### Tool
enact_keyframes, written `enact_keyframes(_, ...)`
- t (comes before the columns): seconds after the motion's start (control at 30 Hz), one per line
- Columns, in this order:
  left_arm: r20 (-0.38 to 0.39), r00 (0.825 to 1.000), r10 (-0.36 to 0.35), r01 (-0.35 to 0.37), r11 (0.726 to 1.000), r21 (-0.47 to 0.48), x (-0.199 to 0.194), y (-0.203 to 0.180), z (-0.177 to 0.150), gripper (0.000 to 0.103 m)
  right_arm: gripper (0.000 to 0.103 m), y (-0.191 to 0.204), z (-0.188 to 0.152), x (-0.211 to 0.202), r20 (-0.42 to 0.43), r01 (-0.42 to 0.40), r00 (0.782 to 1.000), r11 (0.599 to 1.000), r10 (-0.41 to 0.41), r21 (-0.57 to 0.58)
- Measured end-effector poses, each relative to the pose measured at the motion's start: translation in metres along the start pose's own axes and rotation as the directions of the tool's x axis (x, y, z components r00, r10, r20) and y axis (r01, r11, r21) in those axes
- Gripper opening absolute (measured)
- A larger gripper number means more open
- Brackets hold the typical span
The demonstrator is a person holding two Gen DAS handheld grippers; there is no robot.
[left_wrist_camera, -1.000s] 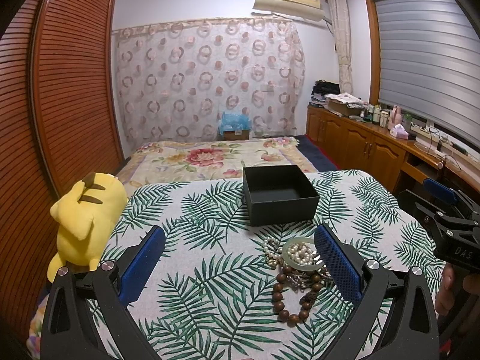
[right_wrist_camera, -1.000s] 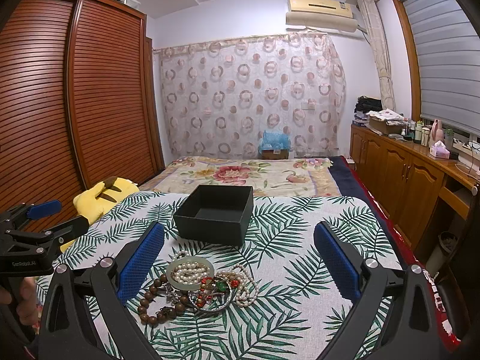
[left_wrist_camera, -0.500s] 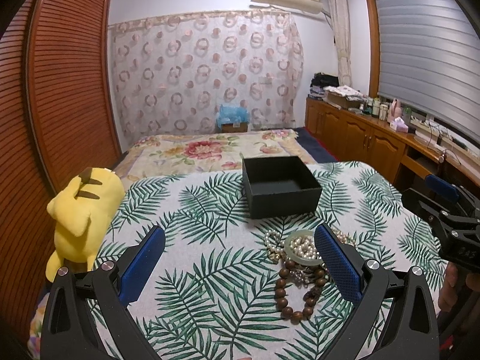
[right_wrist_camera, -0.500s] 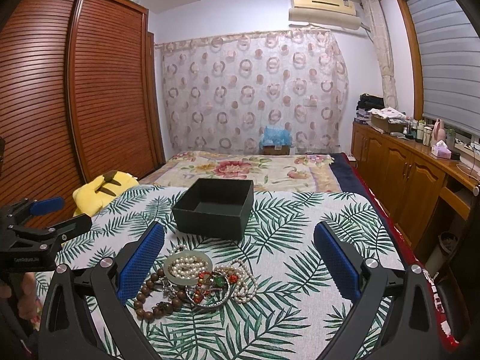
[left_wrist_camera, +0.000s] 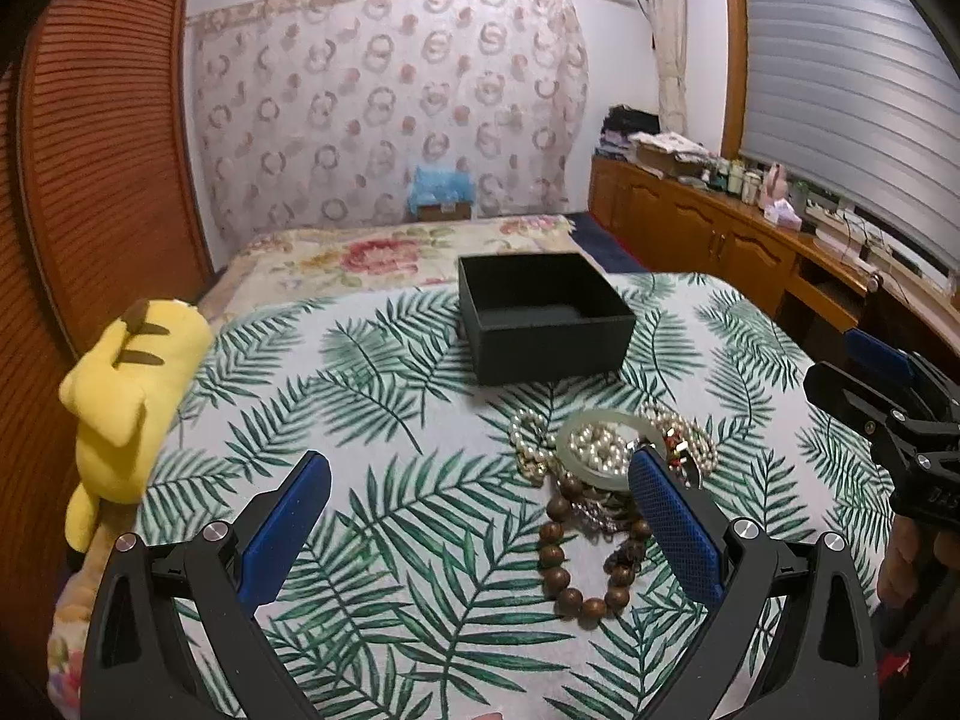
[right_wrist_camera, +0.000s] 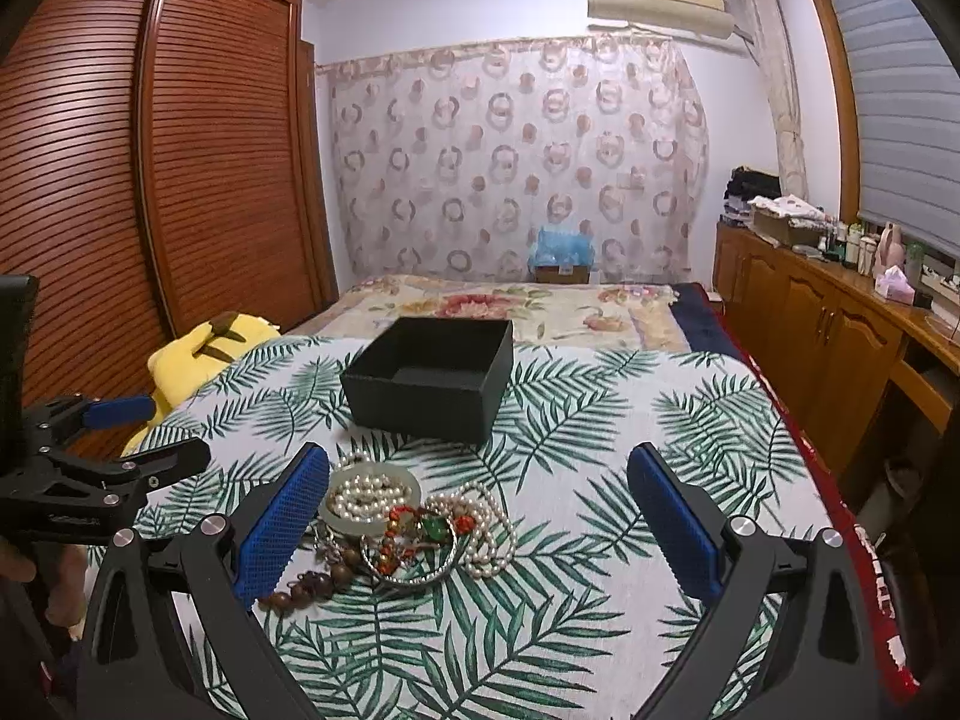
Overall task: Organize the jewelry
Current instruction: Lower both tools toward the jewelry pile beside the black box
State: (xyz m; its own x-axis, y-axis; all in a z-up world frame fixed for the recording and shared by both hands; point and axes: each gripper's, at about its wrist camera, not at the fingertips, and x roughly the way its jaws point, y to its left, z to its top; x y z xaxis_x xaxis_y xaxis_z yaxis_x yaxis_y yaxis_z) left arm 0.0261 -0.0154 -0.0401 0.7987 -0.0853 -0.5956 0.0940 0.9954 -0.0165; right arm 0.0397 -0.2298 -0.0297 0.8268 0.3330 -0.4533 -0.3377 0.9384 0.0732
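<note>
Leaf-print cloth (left_wrist_camera: 372,396) lies bare left of jewelry pile (right_wrist_camera: 414,528); both grippers (left_wrist_camera: 474,516) (right_wrist_camera: 480,516) spread wide, holding nothing

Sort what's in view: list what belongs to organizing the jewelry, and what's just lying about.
For the job:
- open black square box
- pale green bangle
- white pearl strands
- brown wooden bead bracelet
- red-and-green beaded bracelet

Lying about:
- yellow plush toy
- pink tissue box

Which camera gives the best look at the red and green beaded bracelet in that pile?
The right wrist view: the beaded bracelet lies unobstructed between the open jaws. In the left wrist view, a blue jaw pad covers most of it.
</note>
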Motion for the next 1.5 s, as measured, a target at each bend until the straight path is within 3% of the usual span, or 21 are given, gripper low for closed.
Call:
enact_keyframes(0.57,-0.133,0.981,-0.142,0.155,0.984,0.091,0.053,-0.027,-0.007,0.096,0.069,-0.019,-0.034,0.019,-0.125,-0.047,0.991,0.999,0.048,0.010)
enact_keyframes(0.97,-0.260,0.948,-0.185,0.232,0.959,0.165,0.095,-0.048,-0.001,0.078,0.069,-0.025,-0.037,0.022,-0.149,-0.046,0.988,0.999,0.046,0.002)
enact_keyframes(1.27,-0.293,0.940,-0.176,0.243,0.946,0.213,0.112,-0.059,0.006,0.077,0.069,-0.028,-0.035,0.025,-0.161,-0.052,0.986,0.999,0.049,-0.013)
enact_keyframes(1.37,-0.297,0.938,-0.180,0.248,0.945,0.212,0.114,-0.058,0.006,0.069,0.069,-0.028,-0.035,0.027,-0.169,-0.058,0.984,0.998,0.054,-0.019)
enact_keyframes(1.5,-0.268,0.945,-0.186,0.242,0.951,0.194,0.106,-0.053,0.006,0.069,0.060,-0.026,-0.035,0.032,-0.184,-0.078,0.980,0.997,0.072,-0.025)
